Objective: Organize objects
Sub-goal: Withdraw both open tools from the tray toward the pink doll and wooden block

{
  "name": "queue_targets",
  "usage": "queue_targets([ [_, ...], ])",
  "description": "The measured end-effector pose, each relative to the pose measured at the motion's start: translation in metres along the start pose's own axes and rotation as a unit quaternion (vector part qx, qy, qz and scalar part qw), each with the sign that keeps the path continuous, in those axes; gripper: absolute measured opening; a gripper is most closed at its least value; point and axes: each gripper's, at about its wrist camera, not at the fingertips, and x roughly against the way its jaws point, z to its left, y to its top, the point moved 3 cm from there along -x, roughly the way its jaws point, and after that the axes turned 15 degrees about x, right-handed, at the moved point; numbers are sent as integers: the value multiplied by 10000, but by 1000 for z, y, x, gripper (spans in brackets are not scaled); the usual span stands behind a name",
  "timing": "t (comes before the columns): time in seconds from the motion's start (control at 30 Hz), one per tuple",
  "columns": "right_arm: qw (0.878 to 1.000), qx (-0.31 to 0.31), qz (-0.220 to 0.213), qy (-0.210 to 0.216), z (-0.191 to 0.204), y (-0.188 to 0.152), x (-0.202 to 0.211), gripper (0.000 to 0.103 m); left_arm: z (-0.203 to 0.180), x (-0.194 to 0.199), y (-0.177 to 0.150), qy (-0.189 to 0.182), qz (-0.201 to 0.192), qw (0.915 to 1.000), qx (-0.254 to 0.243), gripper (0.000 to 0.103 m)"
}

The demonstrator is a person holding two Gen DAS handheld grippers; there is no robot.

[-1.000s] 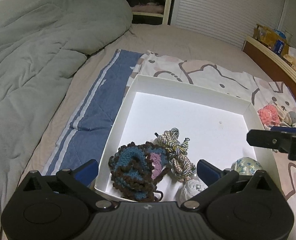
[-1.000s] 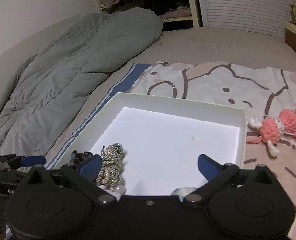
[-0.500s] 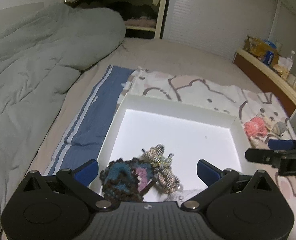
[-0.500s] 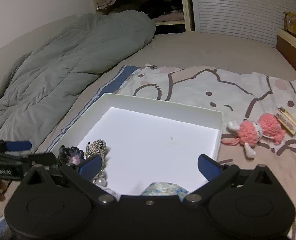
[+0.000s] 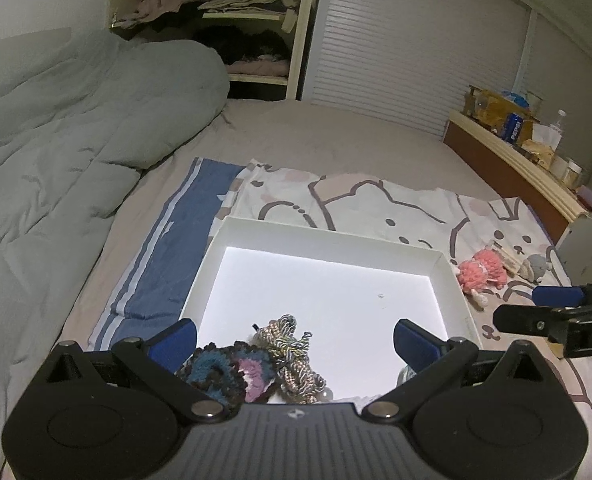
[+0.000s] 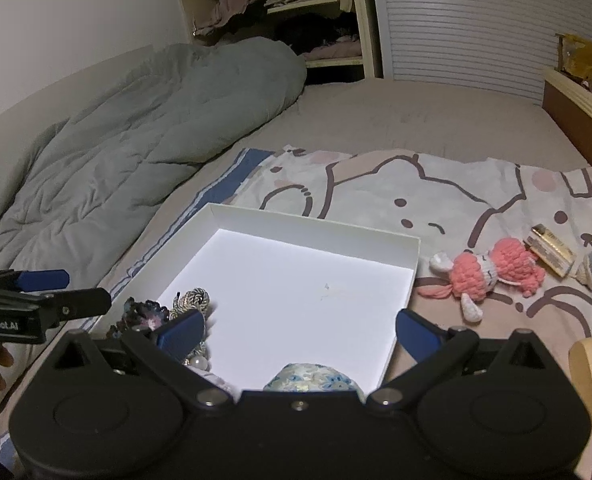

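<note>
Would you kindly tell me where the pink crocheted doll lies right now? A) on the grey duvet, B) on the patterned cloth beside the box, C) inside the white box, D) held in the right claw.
B: the pink crocheted doll lies on the patterned cloth, outside the white box wall.

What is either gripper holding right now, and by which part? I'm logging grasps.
Nothing. The left gripper and the right gripper are both open and empty above the white box.

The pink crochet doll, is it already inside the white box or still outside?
Outside. The pink crochet doll lies on the cartoon-print sheet, beyond the right wall of the white box.
</note>
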Motion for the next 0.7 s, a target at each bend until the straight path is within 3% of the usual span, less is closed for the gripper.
queue_targets([
  [0.37,9995,-64,-155,-282,-35,-2,32,103,-23,0,5,-217,-51,9997,-20,103],
  [0.7,9965,-260,-276,-746,-86,-11,61,103,-72,-10,15,-500,-37,9985,-223,103],
])
